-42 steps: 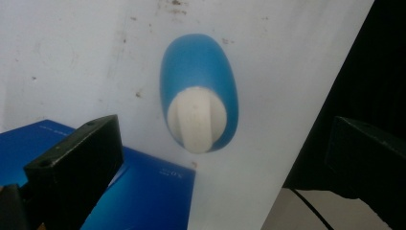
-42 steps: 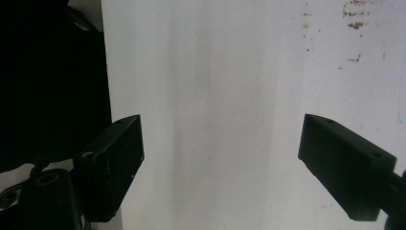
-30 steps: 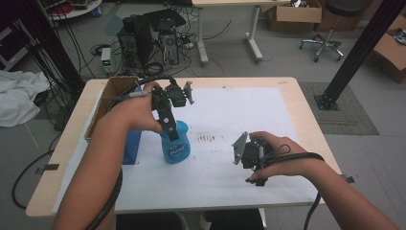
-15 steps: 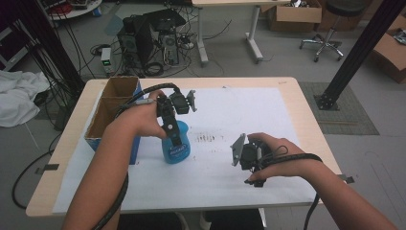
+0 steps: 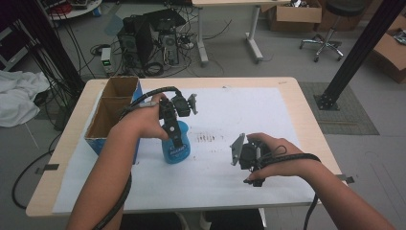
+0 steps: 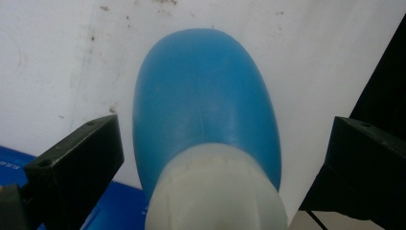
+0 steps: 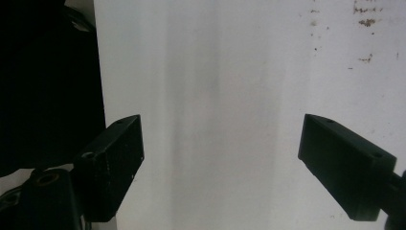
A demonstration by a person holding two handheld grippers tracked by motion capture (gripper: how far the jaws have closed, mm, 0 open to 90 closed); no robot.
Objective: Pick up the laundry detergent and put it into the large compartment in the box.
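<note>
Cardboard box (image 5: 112, 112) upper left of worktop (image 5: 287, 91), clear of action. Blue bottle (image 5: 176, 146) upright, centre-left on white sheet. Left tongs (image 5: 173, 136) spread, straddling bottle's neck from above, likely lining up grip. Right tongs (image 5: 246, 154) spread, empty, lower right, idle.

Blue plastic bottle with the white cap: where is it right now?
The blue plastic bottle stands on the white paper sheet, left of centre in the high view, beside the cardboard box, under the open left gripper.

A blue plastic bottle (image 5: 176, 149) stands on the white paper sheet (image 5: 268, 115) covering the surface (image 5: 306, 103), just right of an open cardboard box (image 5: 112, 103) at the left edge.
</note>
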